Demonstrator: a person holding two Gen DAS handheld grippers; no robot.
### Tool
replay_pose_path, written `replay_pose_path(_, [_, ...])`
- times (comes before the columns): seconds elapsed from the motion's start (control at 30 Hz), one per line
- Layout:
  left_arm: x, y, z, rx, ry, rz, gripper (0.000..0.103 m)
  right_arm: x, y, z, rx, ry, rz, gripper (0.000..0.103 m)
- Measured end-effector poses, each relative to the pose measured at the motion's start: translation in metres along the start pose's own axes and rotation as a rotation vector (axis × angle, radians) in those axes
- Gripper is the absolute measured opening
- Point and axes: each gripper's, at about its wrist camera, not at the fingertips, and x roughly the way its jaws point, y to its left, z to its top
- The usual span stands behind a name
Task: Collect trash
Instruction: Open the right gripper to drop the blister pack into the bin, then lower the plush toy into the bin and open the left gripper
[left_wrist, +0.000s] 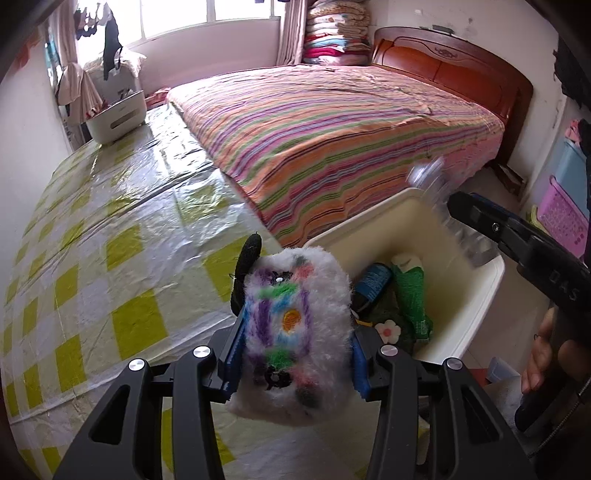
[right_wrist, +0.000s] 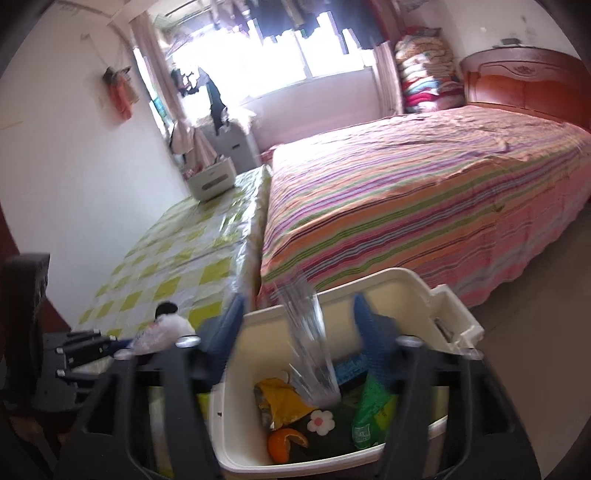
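In the left wrist view, the left hand-held gripper (left_wrist: 295, 347) is clamped on a fluffy plush toy (left_wrist: 291, 332) above the tabletop's (left_wrist: 110, 240) near edge, beside the white bin (left_wrist: 476, 295); carrying it over the rim looks next. In the right wrist view, the right hand-held gripper (right_wrist: 299, 314) stands wide apart over the bin (right_wrist: 417, 284), a blurred clear bottle (right_wrist: 314, 354) apparently dropping free; the blur hides any contact.

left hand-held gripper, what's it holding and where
A fuzzy plush toy, clamped across its sides near the lower middle by the left hand-held gripper.
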Motion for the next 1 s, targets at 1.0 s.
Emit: replay_pose_path(1.0, [0.015, -0.073, 0.022, 0.161, 0.004, 0.021, 0.045, -0.054, -0.058, -0.001, 0.288, -0.245, -0.099, 0.075])
